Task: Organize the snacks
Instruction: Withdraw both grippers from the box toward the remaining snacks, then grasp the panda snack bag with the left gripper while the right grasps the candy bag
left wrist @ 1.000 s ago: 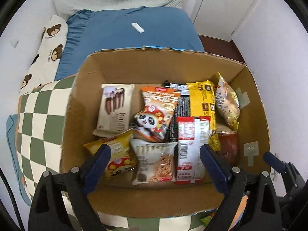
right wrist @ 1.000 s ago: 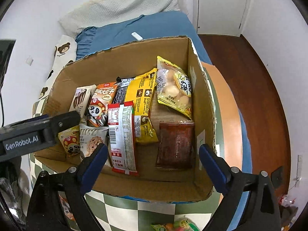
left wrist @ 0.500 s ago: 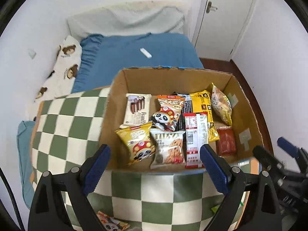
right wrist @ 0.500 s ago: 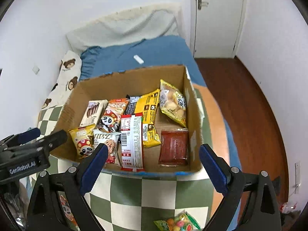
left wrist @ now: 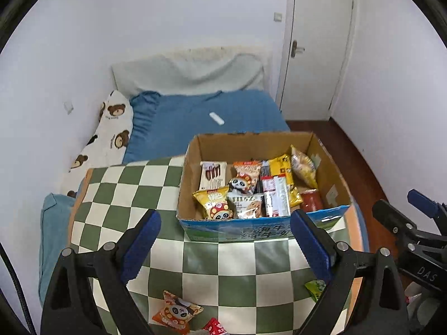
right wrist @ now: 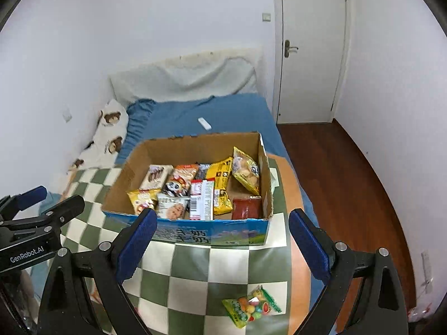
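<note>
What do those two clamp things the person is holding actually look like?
Both look alike. The left gripper and right gripper have black angular frames with silver rivets, and each finger ends in a ribbed blue pad. The left one carries white "GenRobot.AI" lettering; a black cable runs along it.

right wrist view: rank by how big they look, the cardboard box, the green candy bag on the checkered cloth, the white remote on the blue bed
1. Brown cardboard box, by far.
2. Green candy bag, though it lies nearest the camera, which inflates it.
3. Small white remote, farthest away.
</note>
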Available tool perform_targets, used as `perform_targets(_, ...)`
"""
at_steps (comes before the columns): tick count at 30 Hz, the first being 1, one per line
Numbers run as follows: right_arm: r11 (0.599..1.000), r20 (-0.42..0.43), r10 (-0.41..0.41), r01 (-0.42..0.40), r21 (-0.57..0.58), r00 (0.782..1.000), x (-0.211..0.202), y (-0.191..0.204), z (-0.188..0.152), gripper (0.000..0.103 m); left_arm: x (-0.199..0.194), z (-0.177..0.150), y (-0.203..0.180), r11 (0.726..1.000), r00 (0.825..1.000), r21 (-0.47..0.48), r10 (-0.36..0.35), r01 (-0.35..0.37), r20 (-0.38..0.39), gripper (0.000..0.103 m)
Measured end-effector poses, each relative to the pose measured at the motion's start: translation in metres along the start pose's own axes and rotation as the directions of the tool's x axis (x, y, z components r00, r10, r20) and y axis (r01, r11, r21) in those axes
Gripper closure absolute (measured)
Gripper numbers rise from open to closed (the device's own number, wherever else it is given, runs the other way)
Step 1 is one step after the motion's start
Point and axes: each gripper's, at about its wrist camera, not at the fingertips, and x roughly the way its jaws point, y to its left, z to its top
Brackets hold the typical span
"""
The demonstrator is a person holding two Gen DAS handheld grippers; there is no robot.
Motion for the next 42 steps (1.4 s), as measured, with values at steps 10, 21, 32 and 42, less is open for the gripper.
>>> perform_targets(10,0.993,-0.027,0.074,-0.071,0.096,0.997,-0.022,-0.015,-0.021,0.003,-0.007,-0.023,0.010,0.999,0.999,-0.038,-0.015,0.013,-0.032,0.008)
perform_targets(21,0.940,-0.428,0.160,-0.005,0.340,0.890,0.099,-0.083,-0.143,0.003,0.080,-0.148,0.060,0.989,0.914,-0.109,0.043,-0.095,-0.404,0.008)
perform_targets(32,0.943,-0.538,0.163,0.029,0.331,0.827,0.180,-0.073,-0.197,0.026,0.118,-0.203,0.088,0.970,0.777,-0.110,0.104,-0.217,-0.621,0.008)
perform_targets(42,0.993,-0.544,0.111,-0.107,0.041,0.832,0.185,-0.003,-0.191,0.035,0.173,-0.195,0.078,0.986,0.714,0.125,0.167,-0.111,-0.680,0.008)
